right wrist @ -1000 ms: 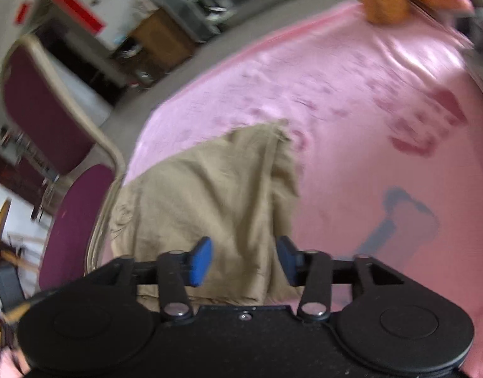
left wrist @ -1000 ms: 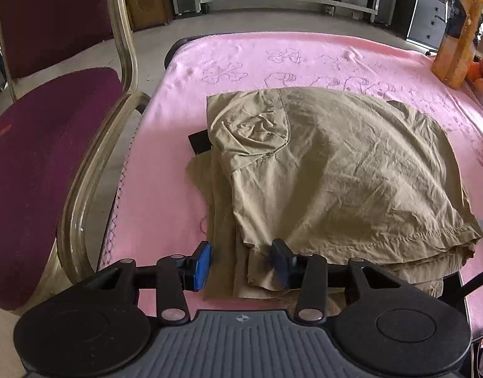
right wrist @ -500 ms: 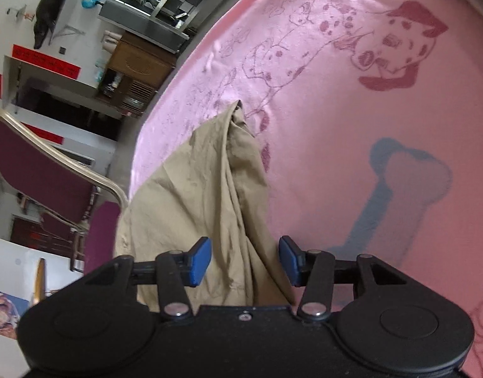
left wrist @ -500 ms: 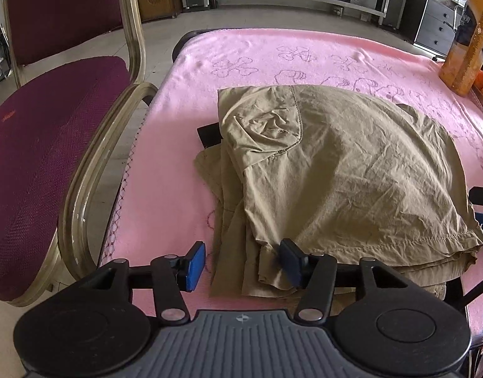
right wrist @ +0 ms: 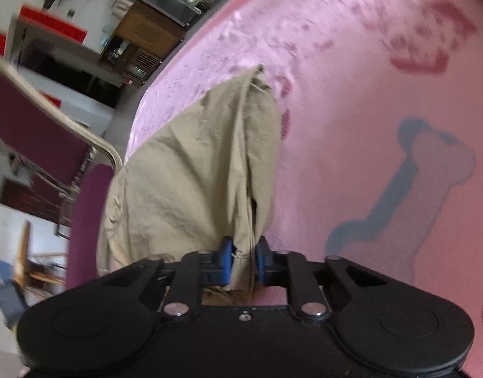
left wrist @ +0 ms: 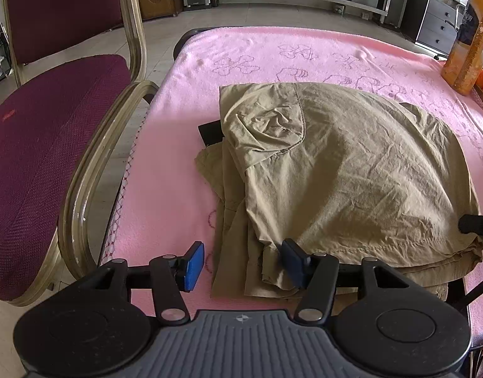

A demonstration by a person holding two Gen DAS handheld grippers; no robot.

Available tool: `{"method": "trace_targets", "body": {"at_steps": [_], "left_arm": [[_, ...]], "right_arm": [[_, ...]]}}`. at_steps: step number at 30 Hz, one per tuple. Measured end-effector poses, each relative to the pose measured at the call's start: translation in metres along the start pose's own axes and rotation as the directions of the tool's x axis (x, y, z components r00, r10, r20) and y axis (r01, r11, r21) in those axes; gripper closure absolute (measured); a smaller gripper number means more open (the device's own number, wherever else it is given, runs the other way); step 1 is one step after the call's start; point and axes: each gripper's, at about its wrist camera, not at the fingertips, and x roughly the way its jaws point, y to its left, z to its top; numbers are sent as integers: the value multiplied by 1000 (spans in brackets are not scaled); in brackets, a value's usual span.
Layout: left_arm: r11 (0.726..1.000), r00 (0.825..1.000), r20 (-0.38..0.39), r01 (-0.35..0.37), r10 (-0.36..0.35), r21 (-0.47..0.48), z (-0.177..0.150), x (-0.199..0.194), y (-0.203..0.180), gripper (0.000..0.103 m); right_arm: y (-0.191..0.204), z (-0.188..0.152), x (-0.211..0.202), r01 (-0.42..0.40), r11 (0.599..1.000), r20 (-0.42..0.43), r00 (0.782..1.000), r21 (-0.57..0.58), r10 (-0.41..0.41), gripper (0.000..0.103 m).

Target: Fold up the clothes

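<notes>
A khaki garment (left wrist: 352, 173) lies folded in layers on the pink blanket (left wrist: 273, 56). My left gripper (left wrist: 244, 264) hovers at the garment's near left corner. It is open, and the cloth's edge lies below and between its blue pads without being pressed. In the right wrist view the same garment (right wrist: 191, 173) stretches away from my right gripper (right wrist: 244, 256). Its jaws are closing, and the blue pads pinch a bunched edge of the cloth.
A maroon chair (left wrist: 52, 141) with a gold frame stands against the table's left side. An orange bottle (left wrist: 465, 47) stands at the far right. A flat black thing (left wrist: 210, 132) pokes out from under the garment's left edge. The blanket (right wrist: 352, 94) carries printed dog and bone figures.
The right gripper has sunk toward the garment's edge and its jaws have come together on the cloth. The left gripper's jaws have widened a little and it has stayed in place.
</notes>
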Motion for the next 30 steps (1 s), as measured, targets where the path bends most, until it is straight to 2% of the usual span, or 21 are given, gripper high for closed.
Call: {"method": "trace_targets", "body": {"at_steps": [3,6,10,13,15,17,22,25,27,30], "left_arm": [[999,1000,4,27,-27,-23,1,-5,2,49],[994,995,54,93,-89,-65,2,-22,7,53],[977,965,194,197,-178,-78,5,-56,9,52],[966,939,265,246,-218,-77,5,-73,8,50],[959,932,275,268,-235,-88,5,-76,6,50],[956,930,275,279,-244,-94,6,-77,3,50],[968,948,221,247,-230,-50,7,-65,-16,50],[972,957,180,234,-226,-23,7,-56,-26,50],[974,958,183,228,-222,-10,7,-56,-29,50],[975,956,195,222,-218,-3,8,-59,-30,50]], "right_arm": [[35,-1,-12,104,982,44,994,-160,-98,97],[72,2,-27,201,928,105,979,-313,-176,97],[121,15,-42,316,815,208,947,-485,-243,98],[152,35,-45,398,719,293,916,-570,-275,98],[171,44,-43,473,618,372,880,-628,-295,99],[186,52,-34,561,473,462,828,-680,-318,99],[172,82,23,644,266,518,748,-717,-415,99],[147,100,55,645,300,462,734,-703,-498,98],[133,109,56,631,405,397,753,-661,-525,97],[124,110,26,569,545,303,809,-615,-503,96]]}}
